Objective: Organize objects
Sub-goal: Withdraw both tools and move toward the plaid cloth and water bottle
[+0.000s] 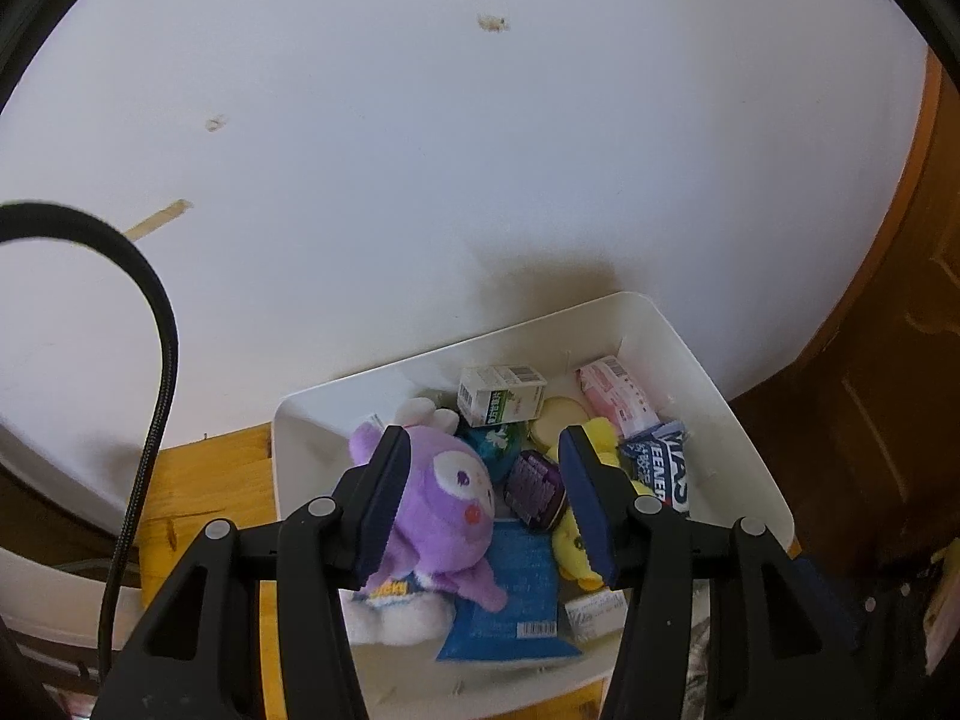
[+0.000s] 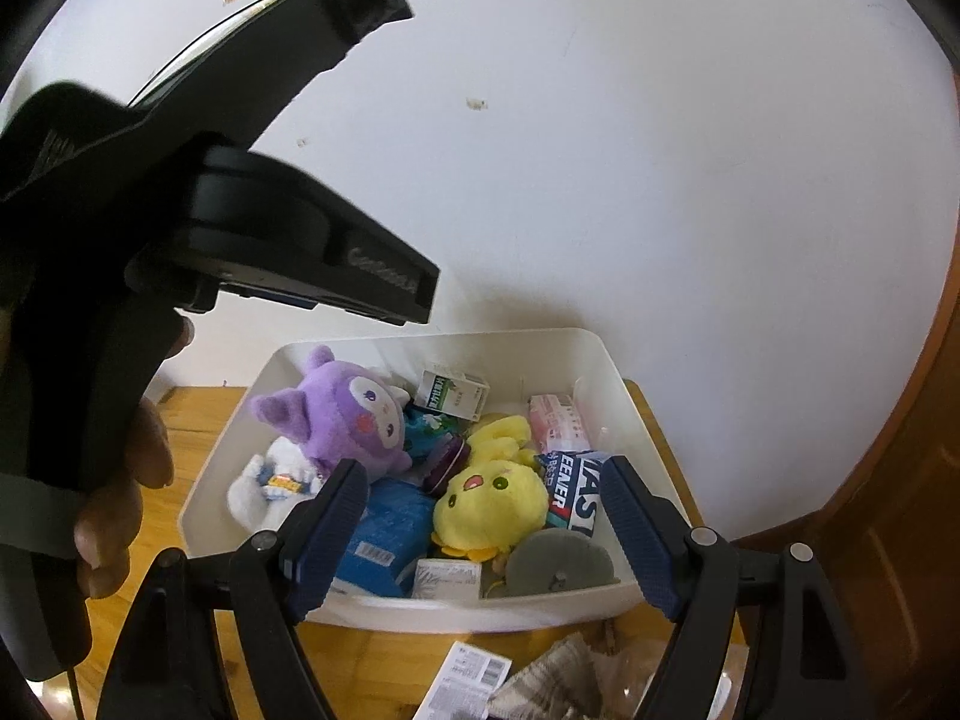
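Both of your tongs hang above one white rectangular plastic bin [image 2: 606,360], which stands on the wooden worktop [image 2: 198,414] against a white wall.

**Progress.** The bin already holds most of what is visible: a purple plush rabbit with a white body [image 1: 432,498] under the left tongs [image 1: 486,498], a yellow plush chick [image 2: 492,498] midway between the fingers of the right tongs [image 2: 486,534], a blue foil packet [image 1: 510,594], a small white-and-green carton [image 1: 501,393] and a pink wrapped pack [image 1: 615,393] at the far wall, a blue-and-white snack bag [image 2: 573,489], a dark purple round tin [image 1: 534,489] and a grey disc [image 2: 564,564] near the front wall. Judged from this, the gathering is largely done. A white printed paper slip [image 2: 465,681] and a checked grey cloth [image 2: 558,678] lie on the worktop just below the right tongs, outside the bin; these appear to remain.

**Tongs.** The left pair is spread wide and empty, and so is the right pair.

**Room.** The bin's far rim meets the wall, so you have no clearance beyond it. The contents are piled close and touching. The left tool's black body [image 2: 240,192] crowds the space left of the right tongs.
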{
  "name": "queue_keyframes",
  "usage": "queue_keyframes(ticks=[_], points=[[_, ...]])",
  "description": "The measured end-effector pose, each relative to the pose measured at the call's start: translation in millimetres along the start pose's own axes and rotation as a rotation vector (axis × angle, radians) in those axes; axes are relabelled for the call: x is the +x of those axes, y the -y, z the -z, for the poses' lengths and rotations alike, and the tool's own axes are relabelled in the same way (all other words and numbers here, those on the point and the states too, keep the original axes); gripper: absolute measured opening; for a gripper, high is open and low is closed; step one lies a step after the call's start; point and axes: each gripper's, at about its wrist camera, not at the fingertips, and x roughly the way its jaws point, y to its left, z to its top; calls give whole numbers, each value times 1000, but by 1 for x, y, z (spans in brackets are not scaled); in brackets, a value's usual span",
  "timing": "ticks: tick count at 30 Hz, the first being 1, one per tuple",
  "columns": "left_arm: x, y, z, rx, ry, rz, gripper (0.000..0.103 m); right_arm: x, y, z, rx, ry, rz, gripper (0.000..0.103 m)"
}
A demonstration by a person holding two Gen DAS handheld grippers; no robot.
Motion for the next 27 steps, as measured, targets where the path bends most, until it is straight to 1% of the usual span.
queue_keyframes(ticks=[5, 9, 13, 19, 25, 27], points=[[-23, -1, 9, -2, 21, -5, 56, -31, -3, 0, 6, 27, -6, 81], [-53, -1, 18, 3, 51, -2, 56, -64, -6, 0, 6, 46, -12, 81], [-75, 2, 32, 13, 75, 9, 56, -91, -8, 8, 20, 66, -27, 81], [-113, 7, 61, 19, 97, 56, 56, -135, -9, 25, 45, 90, -52, 81], [-135, 10, 89, 17, 94, 105, 56, -176, -11, 44, 47, 118, -63, 81], [-142, 11, 96, 17, 101, 109, 56, -186, -10, 50, 44, 125, -62, 81]])
